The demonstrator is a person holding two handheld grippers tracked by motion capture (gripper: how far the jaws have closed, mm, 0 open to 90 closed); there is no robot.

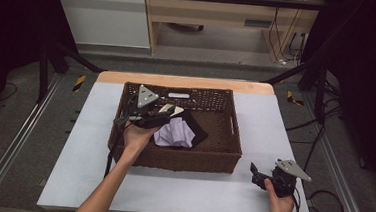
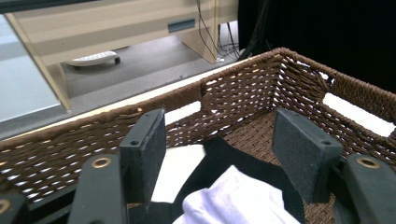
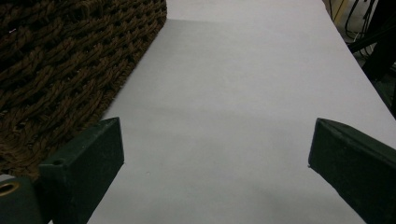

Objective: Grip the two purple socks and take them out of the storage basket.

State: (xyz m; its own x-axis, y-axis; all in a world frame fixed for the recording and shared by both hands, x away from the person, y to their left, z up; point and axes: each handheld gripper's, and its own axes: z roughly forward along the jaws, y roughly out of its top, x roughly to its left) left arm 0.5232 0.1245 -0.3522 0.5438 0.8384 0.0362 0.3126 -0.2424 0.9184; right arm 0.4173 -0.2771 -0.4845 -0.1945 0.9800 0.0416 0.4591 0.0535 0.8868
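A brown woven basket (image 1: 172, 162) stands in the middle of the white table. In it lie a crumpled white cloth (image 1: 175, 133), a black cloth (image 1: 197, 132) under it and a cream piece (image 1: 175, 109) behind. My left gripper (image 1: 161, 115) is held inside the basket at its left side, just above the cloths. In the left gripper view its jaws (image 2: 224, 161) stand open, with the white cloth (image 2: 233, 200) and black cloth (image 2: 219, 158) low between them and neither pad touching. My right gripper (image 1: 255, 173) rests on the table right of the basket, open (image 3: 215, 158) and empty.
The basket wall (image 2: 243, 93) rises close ahead of the left gripper, with handle cut-outs in its sides. The basket's outer corner (image 3: 70, 60) lies to the left of the right gripper. Bare white table (image 3: 243, 84) stretches ahead of it. Cables hang off the table's right edge.
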